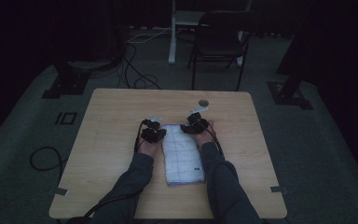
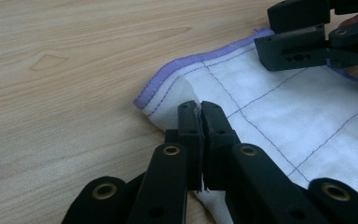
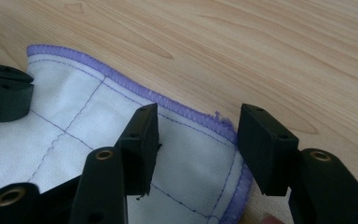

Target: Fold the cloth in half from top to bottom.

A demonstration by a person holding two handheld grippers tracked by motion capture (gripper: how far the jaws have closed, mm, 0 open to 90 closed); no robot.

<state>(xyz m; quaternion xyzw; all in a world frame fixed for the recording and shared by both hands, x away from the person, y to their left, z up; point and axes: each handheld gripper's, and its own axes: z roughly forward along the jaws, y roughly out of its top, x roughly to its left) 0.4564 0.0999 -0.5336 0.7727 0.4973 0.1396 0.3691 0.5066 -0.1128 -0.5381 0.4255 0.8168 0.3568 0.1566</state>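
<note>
Where it lies folded, white cloth (image 1: 182,154), purple hem, thin grid stitching

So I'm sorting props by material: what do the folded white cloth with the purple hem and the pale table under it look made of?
The folded white cloth looks like soft woven cotton, matte, with stitched purple grid lines and an overlocked hem. The pale table shows smooth wood grain with knots; whether solid wood or printed laminate is unclear.

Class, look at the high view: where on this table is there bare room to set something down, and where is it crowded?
Bare wood lies left of the left gripper, right of the right gripper, and along the table far edge, save a small round object. The middle is crowded: folded cloth, both grippers, both forearms.
</note>
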